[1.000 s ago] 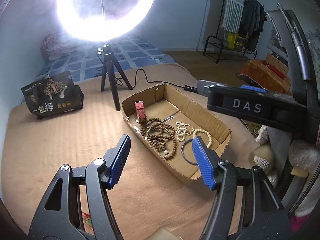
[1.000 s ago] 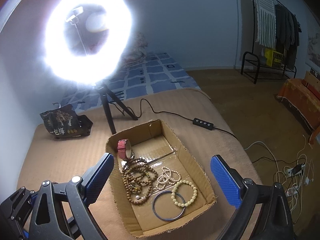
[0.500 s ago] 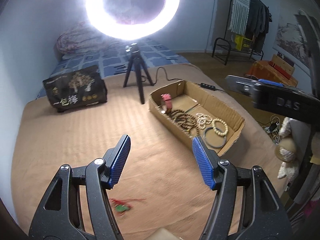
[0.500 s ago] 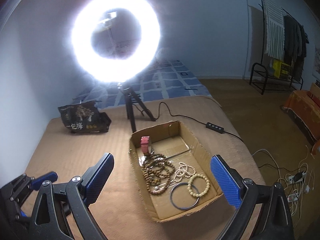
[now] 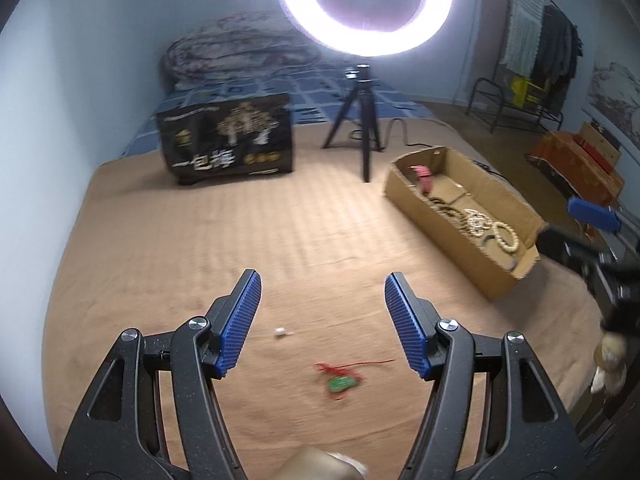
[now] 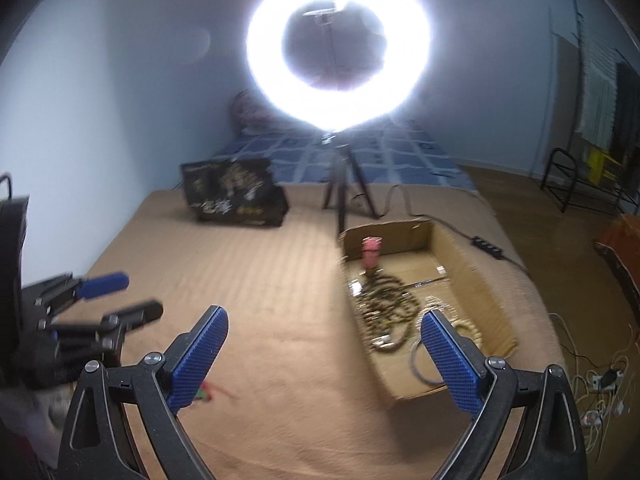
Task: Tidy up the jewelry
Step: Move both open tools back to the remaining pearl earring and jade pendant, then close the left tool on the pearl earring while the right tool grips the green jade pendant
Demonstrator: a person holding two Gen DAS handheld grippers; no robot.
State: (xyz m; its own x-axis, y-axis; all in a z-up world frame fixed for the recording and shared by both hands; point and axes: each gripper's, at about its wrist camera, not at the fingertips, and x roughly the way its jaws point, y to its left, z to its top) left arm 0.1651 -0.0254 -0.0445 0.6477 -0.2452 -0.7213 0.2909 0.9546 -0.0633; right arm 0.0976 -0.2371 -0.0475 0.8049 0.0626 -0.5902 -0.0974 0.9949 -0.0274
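A cardboard box (image 5: pixel 460 236) sits on the tan bedspread at the right and holds bead bracelets (image 5: pixel 506 236), a dark bangle and a red watch (image 5: pixel 424 174). It also shows in the right wrist view (image 6: pixel 476 280), blurred. A green pendant on a red cord (image 5: pixel 340 382) lies loose on the spread, with a small white bead (image 5: pixel 281 333) to its left. My left gripper (image 5: pixel 322 320) is open and empty, just above and behind the pendant. My right gripper (image 6: pixel 324 360) is open and empty, left of the box; the pendant (image 6: pixel 206 394) peeks beside its left finger.
A ring light on a black tripod (image 5: pixel 362 128) stands behind the box, its cable running right. A black printed bag (image 5: pixel 226 144) stands at the back left. The bed's edge drops to the floor at the right, with cables (image 6: pixel 600 380) there.
Both grippers have swung left, away from the box. The pendant and white bead have come into the left wrist view between the fingers. Both stay open.
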